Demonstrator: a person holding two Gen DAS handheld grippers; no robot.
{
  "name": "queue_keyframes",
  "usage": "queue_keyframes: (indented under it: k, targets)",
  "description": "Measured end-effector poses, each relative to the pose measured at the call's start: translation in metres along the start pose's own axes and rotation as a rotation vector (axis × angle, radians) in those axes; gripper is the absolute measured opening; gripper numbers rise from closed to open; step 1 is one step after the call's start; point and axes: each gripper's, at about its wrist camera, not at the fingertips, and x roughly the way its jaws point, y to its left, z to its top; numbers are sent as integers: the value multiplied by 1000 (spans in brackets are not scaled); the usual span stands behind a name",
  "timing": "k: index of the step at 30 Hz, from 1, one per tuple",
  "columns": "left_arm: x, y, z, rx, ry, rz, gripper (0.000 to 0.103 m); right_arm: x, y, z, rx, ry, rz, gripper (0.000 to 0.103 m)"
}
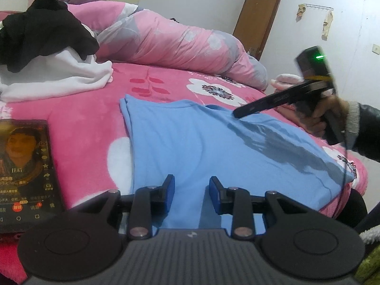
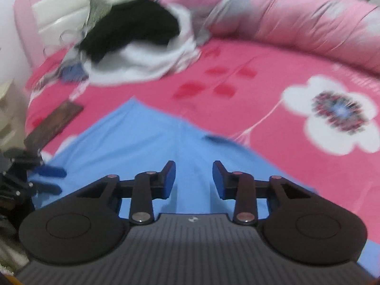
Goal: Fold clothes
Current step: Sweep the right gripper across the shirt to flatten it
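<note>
Blue garment (image 1: pixel 213 147) lay flat on the pink bedspread (image 1: pixel 95 109); light, limp, best pinched at an edge. Left gripper (image 1: pixel 192 191) and right gripper (image 2: pixel 194 179) stood part-open above it, holding nothing

The only writing stands on the lit screen of a phone (image 1: pixel 23 173) lying on the bed (image 1: pixel 95 109) just left of the blue shirt (image 1: pixel 201 142). Small Chinese characters run beneath a portrait there; two of them read roughly "往后". The lines below them, the icon labels and the bottom row are too small and blurred to read.
</note>
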Motion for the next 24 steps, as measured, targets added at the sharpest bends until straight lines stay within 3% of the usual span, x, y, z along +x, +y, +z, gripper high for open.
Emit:
queue_keyframes:
  k: [4,7,11,15,19,24]
  targets:
    - [0,1,0,-5,3,-1,33,35,-29,8,49,1,-156,24]
    - [-2,2,0,-5,4,-4,33,30,-38,17,67,-74,-321,25]
    - [-1,5,1,-14,4,-17,33,0,-33,16,32,-147,-245,25]
    - [-1,6,2,-10,8,-19,33,2,2,7,-230,-78,-165,24]
    - [-2,3,1,4,10,-10,33,40,14,-1,-394,36,-209,18]
    - [-1,3,1,4,9,-13,33,40,3,14,-350,-23,-343,14]
